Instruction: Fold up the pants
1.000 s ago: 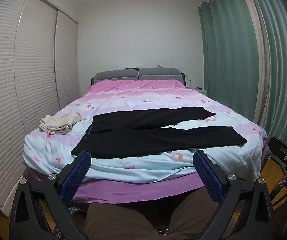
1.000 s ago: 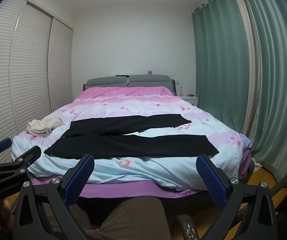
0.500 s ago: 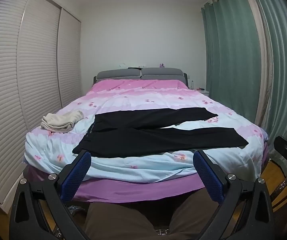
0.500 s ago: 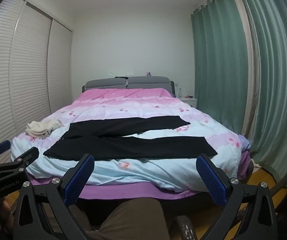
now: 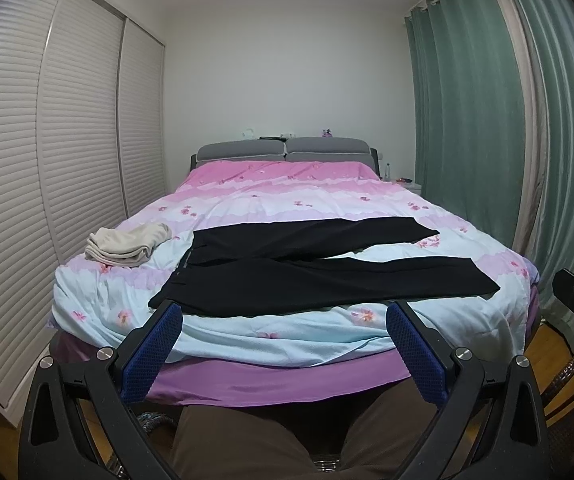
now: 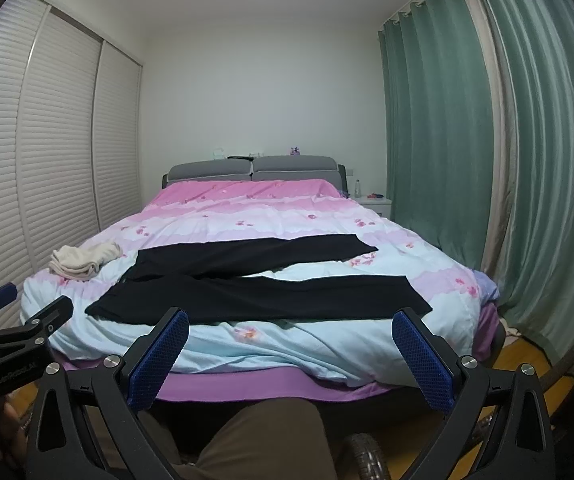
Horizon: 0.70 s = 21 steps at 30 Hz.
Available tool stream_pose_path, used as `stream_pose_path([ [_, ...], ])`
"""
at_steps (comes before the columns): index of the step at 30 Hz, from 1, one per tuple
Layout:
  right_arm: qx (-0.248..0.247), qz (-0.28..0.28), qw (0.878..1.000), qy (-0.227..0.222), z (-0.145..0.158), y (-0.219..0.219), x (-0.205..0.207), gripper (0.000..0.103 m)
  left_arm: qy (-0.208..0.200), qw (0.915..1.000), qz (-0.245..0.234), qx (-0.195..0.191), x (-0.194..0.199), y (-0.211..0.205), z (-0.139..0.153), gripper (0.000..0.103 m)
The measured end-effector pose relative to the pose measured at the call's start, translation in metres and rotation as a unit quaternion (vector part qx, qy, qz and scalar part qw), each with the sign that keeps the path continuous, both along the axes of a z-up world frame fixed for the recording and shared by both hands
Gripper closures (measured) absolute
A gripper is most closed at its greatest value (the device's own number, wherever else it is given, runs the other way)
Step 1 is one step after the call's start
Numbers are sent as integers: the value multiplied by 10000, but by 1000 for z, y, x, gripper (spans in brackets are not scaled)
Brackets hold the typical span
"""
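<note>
Black pants lie flat across the near half of the bed, waist at the left, two legs spread apart toward the right; they also show in the right wrist view. My left gripper is open and empty, held in front of the bed's foot, short of the pants. My right gripper is open and empty, also short of the bed edge. Each gripper's body shows at the side of the other's view.
A folded beige garment lies on the bed left of the pants. The bed has a pink and blue floral duvet. Louvred wardrobe doors stand left, green curtains right. My knees are below the grippers.
Both views have tilted up slightly, so the bed sits a little lower in frame. The pants have not moved and both grippers stay open.
</note>
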State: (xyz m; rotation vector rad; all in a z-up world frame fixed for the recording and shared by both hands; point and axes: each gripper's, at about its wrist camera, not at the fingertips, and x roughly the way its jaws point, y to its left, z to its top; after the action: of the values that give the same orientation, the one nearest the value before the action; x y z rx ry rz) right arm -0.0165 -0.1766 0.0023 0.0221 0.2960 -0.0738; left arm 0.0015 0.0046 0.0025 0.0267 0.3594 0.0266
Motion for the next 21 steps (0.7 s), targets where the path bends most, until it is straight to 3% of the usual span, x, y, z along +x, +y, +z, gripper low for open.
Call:
stream_pose_path([
  [21,5,-8,10000,4,1,0,0,0,-17,10000,4,16,-1,3,0,0],
])
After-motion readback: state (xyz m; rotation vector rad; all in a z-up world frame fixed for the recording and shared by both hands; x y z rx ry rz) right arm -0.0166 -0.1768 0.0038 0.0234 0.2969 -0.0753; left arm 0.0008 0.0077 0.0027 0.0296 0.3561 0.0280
